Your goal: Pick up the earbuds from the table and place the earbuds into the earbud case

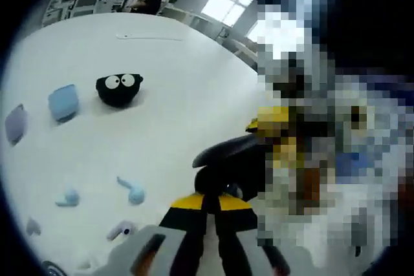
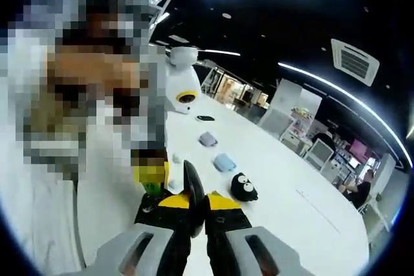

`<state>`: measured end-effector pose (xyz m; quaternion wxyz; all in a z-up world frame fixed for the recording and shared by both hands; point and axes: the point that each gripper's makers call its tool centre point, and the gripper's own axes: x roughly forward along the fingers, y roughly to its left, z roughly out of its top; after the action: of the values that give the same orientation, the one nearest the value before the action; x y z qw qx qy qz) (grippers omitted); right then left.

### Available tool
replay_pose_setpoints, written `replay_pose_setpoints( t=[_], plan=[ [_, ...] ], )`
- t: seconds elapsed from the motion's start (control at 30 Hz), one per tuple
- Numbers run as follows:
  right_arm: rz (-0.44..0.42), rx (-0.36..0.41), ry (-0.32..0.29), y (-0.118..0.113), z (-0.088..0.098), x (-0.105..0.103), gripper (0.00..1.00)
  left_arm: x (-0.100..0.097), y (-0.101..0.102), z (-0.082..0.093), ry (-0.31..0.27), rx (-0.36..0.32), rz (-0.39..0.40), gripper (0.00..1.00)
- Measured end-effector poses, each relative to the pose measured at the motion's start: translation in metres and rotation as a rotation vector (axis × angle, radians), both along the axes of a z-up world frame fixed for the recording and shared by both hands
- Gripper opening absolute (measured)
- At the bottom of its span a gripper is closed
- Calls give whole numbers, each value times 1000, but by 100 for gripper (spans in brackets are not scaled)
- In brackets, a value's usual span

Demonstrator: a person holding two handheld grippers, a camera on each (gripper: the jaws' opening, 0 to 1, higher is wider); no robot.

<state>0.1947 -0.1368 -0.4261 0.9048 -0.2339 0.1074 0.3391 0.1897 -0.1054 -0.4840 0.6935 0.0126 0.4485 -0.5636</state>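
no earbud is held; the pick-up step is judged not yet begun. in the left gripper view the left gripper [image 1: 208, 208] has its fingers [image 1: 191, 224] closed together, nothing seen between them. in the right gripper view the right gripper [image 2: 197, 208] likewise has its fingers [image 2: 183, 221] pressed together and empty.

the task's things are seen in the left gripper view on the white tabletop [image 1: 181, 82]. a pale blue earbud [image 1: 132, 191] lies just left of the fingers' tips; a second pale blue earbud [image 1: 68, 197] lies further left. a lilac earbud [image 1: 120, 229] lies near the left finger's base, and another small lilac piece [image 1: 32, 227] lies far left; what it is cannot be told. a blue case [image 1: 63, 101] and a lilac case [image 1: 15, 123] rest well beyond and left of the fingers, a black plush [image 1: 119, 88] beside the blue case. whether the cases are open cannot be told.

in the right gripper view the blue case [image 2: 224, 162], lilac case [image 2: 207, 138] and plush [image 2: 244, 187] lie ahead and right of the fingers; a white robot figure [image 2: 180, 82] stands beyond them.

both grippers are held above the tabletop, not down at it, the right pointing along its length.

the next move is judged to call for opening one pair of fingers, lowering over an earbud and closing lightly; the piece is small and rounded and could slip.
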Motion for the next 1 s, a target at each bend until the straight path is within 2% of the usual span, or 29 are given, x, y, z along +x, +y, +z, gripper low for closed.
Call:
replay_pose_setpoints(
  t=[0.2,0.3,0.5,0.7,0.8,0.83,0.87,1.0],
  plan=[
    [11,11,7,2,-1,-1,6,0,4,4,-57,8,4,16],
    [22,41,22,2,0,-2,6,2,7,6,-75,7,2,19],
    [38,91,33,4,3,-3,6,8,10,14,-42,-50,14,21],
    [47,78,14,7,5,-3,6,7,9,12,-52,-61,32,25],
    [65,98,10,6,9,-5,6,7,5,24,-2,-147,47,26],
    [80,125,9,7,12,-5,6,2,4,29,44,-185,45,26],
    [87,148,13,8,15,-6,6,3,5,30,53,-191,42,26],
    [105,179,18,9,18,-7,6,10,7,30,23,-191,41,23]
  ],
)
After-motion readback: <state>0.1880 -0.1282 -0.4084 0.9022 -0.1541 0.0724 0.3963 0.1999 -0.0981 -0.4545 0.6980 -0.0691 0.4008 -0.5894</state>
